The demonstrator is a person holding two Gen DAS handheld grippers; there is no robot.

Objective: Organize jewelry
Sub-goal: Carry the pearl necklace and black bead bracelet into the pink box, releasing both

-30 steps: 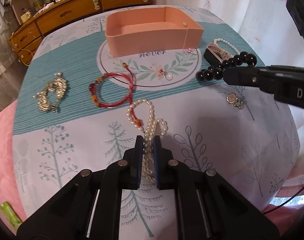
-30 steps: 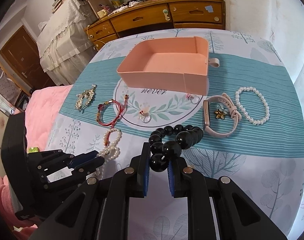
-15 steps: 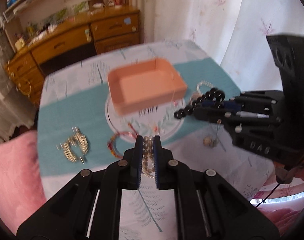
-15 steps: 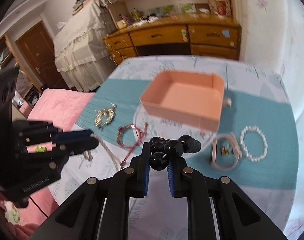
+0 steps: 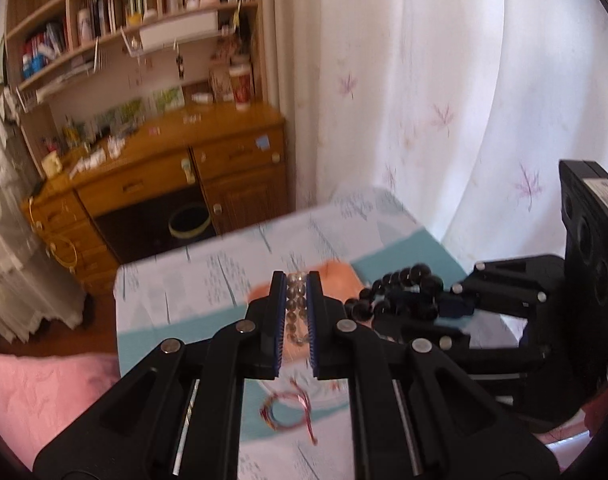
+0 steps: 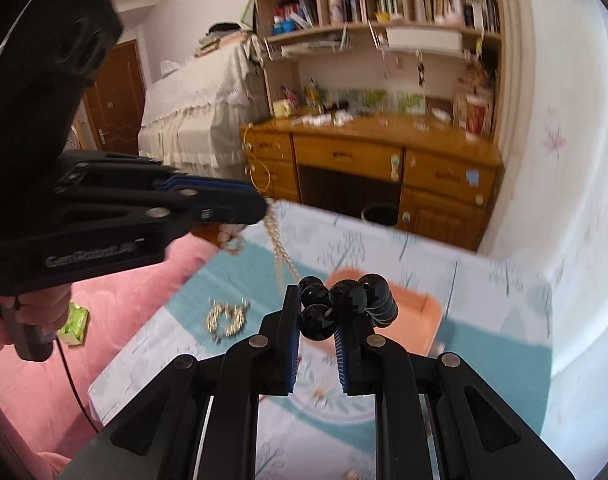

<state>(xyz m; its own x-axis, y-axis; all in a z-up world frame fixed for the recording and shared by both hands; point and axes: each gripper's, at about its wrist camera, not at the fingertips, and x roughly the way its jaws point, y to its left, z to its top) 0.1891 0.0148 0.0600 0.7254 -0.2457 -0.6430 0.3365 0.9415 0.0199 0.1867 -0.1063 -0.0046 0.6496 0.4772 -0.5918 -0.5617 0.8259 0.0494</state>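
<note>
the left gripper (image 5: 293, 280) has its jaws pinching a pearl strand (image 5: 295, 304) — the beads sit stacked in the narrow gap between the blue pads. in the right wrist view the strand (image 6: 279, 256) hangs from the gripper tip in the air, clear of the worktop (image 6: 484, 280). the right gripper (image 6: 318, 312) has its jaws clamped on a black bead bracelet (image 6: 344, 298); the big glossy beads bulge above the pads and the rest trails off to the right. from the left wrist view the bracelet (image 5: 396, 292) is up in the air just right of the left gripper. both grippers are above the worktop, close side by side. below them sits the pink box (image 6: 424, 312), partly hidden behind the jaws. a red cord bracelet (image 5: 287, 412) lies on the cloth under the left gripper, and a gold piece (image 6: 225, 318) lies on the teal band left of the box — blurred. a hand (image 6: 23, 312) grips the left gripper's handle.
</note>
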